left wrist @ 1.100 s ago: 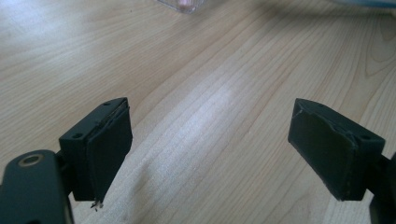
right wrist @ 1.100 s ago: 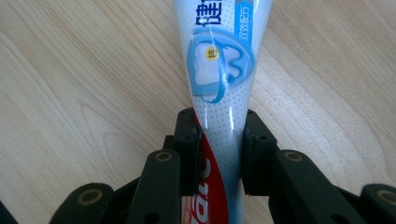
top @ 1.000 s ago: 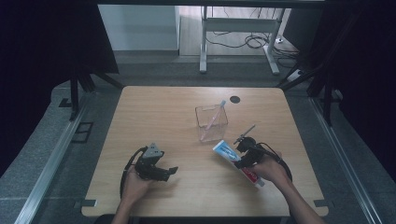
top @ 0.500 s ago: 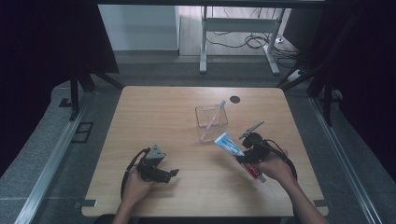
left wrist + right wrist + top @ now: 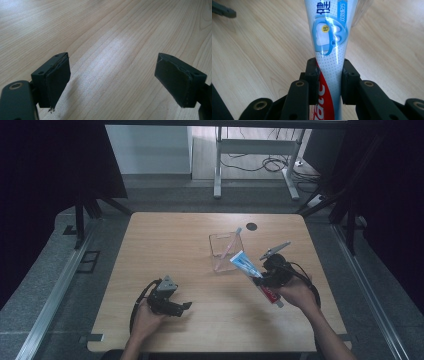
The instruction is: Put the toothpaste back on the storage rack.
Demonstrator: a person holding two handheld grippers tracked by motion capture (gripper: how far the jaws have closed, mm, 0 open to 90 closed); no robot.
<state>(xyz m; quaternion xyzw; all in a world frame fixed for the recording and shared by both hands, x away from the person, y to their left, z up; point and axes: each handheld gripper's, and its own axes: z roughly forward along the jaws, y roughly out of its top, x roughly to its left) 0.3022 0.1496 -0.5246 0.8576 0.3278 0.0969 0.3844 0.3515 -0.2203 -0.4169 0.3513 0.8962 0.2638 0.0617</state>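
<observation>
Right gripper view: jaws clamp a toothpaste tube (image 5: 329, 50) across its middle.
Right gripper (image 5: 260, 279): holds the tube tilted, its flat end up beside the clear box (image 5: 225, 252), red cap end low by the hand.
Box: holds a pink toothbrush (image 5: 231, 241), leaning.
Left gripper (image 5: 112, 82): jaws wide apart over bare table (image 5: 120, 32).

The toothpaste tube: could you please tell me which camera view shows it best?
The right gripper view: the toothpaste tube runs up the middle, print legible, clamped between the right gripper pads. The high view shows the tube small and slanted, its blue end near the clear container. The left gripper view looks at bare wooden table.
</observation>
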